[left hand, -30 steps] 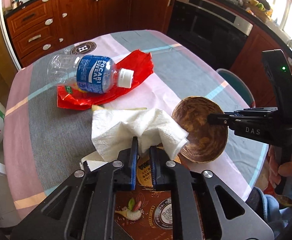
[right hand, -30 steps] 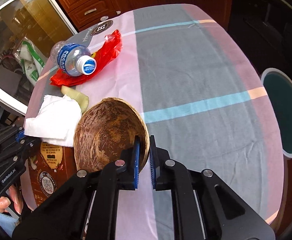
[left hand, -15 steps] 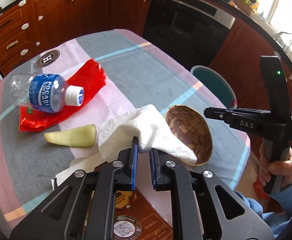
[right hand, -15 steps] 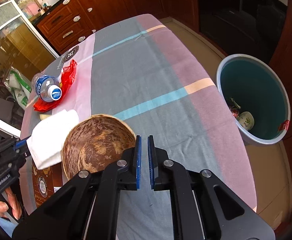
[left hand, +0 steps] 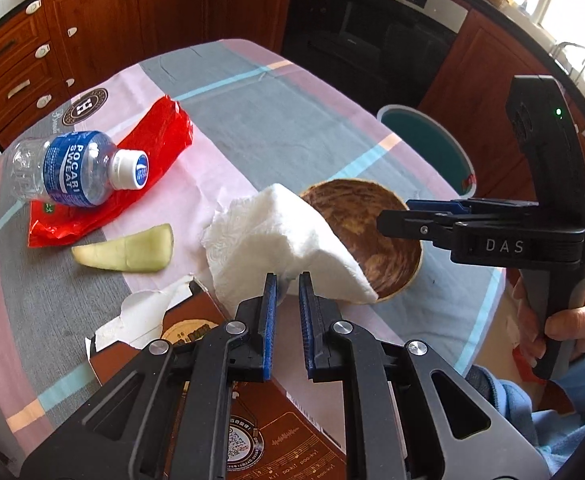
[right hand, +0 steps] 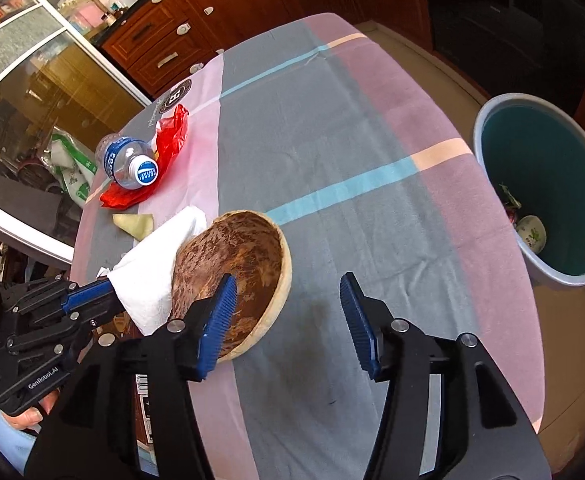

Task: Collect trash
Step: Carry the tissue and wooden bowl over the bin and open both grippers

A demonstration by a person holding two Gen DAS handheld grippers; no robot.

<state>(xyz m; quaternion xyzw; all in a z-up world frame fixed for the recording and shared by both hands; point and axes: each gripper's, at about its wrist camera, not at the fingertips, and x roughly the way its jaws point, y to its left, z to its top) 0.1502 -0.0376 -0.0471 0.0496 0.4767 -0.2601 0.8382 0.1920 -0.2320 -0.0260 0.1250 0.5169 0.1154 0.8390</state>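
Observation:
My left gripper (left hand: 288, 280) is shut on a white paper towel (left hand: 276, 240) and holds it above the table beside a brown coconut-shell bowl (left hand: 368, 232). In the right wrist view the towel (right hand: 152, 272) hangs from the left gripper (right hand: 110, 286). My right gripper (right hand: 288, 292) is open; its left finger (right hand: 222, 304) is over the bowl (right hand: 236, 264), which lies on the table near the front edge. A Pocari Sweat bottle (left hand: 76, 168) lies on a red wrapper (left hand: 148, 152). A pale fruit peel (left hand: 128, 250) lies in front of them.
A teal waste bin (right hand: 548, 184) with some trash inside stands on the floor right of the table; its rim shows in the left wrist view (left hand: 424, 140). A brown cardboard box (left hand: 252, 400) lies at the table's near edge. Wooden cabinets (left hand: 92, 32) stand behind.
My right gripper has opened and let go of the bowl's rim. My left gripper has carried the paper towel up and towards the bowl.

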